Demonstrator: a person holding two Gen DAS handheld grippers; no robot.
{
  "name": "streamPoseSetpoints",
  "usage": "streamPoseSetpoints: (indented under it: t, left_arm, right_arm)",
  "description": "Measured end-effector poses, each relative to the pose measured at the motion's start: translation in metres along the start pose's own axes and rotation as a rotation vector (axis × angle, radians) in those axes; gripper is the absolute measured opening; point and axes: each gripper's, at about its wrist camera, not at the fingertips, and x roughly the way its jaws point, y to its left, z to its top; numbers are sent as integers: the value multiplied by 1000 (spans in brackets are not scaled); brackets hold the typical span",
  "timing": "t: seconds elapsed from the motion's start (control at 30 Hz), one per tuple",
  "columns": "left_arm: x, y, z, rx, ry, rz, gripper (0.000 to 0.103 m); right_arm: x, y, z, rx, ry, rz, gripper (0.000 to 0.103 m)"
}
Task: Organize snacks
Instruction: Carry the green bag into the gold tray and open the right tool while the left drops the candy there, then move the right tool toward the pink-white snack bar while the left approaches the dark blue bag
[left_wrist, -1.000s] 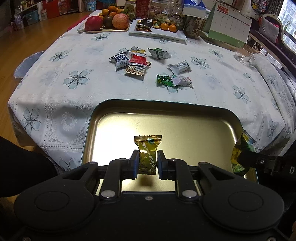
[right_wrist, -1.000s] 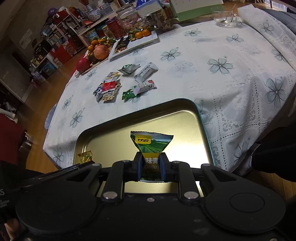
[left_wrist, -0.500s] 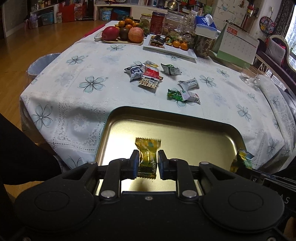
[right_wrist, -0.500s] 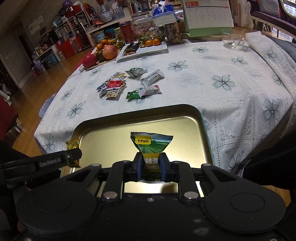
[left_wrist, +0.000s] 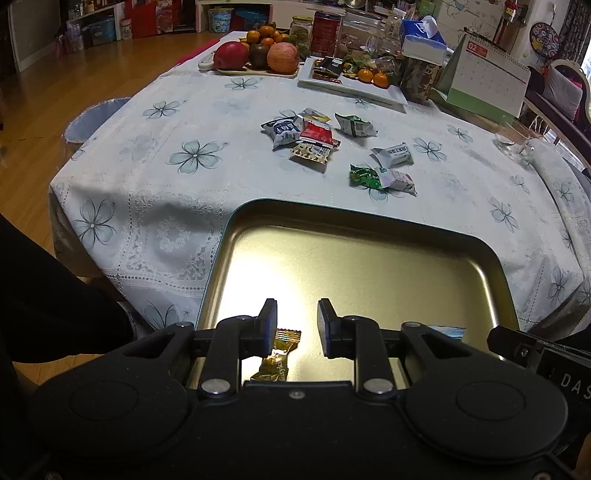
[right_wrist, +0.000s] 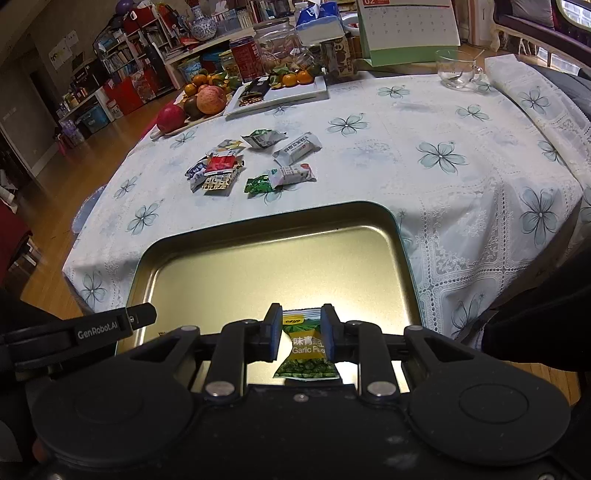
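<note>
Hovering over the tray: both grippers point down at the gold tray (left_wrist: 369, 258), which sits on the near edge of the flowered tablecloth (left_wrist: 192, 122).
Left gripper (left_wrist: 297, 321): fingers spread, with clear tray floor showing between the pads; its jaws have just been opening.
Gold candy (left_wrist: 275, 360): lies loose on the tray floor below and just inside the left finger, touched by neither pad as far as the view shows.
Right gripper (right_wrist: 301, 328): fingers drawn in on the green snack packet (right_wrist: 304, 350), both pads against its pinched waist.
Green snack packet: stands upright between the fingers, its lower edge at or near the tray floor; whether it rests there cannot be told.
Loose snacks (left_wrist: 306, 138): a scatter of small wrappers on the cloth well beyond the fingertips, past the tray's far rim.
Fruit board (left_wrist: 255, 59): farther still, at the table's far end.
</note>
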Motion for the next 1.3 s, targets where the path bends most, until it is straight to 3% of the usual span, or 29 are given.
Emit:
streamPoseSetpoints:
  t: [0.4, 0.63, 0.9, 1.1, 1.3]
  left_arm:
    - [7, -5, 4, 51, 8, 50, 34]
    - [22, -1, 26, 19, 95, 47, 34]
    - [42, 2, 91, 16, 120, 16, 34]
    - [78, 6, 145, -13, 162, 49, 34]
    - [118, 11, 186, -42, 212, 72, 34]
  right_arm:
    - [12, -6, 7, 23, 41, -17, 32]
    - [31, -11, 35, 68, 101, 16, 34]
    - [65, -10, 96, 96, 157, 39, 37]
    - [98, -15, 147, 139, 191, 35, 37]
    - [132, -9, 191, 95, 189, -15, 39]
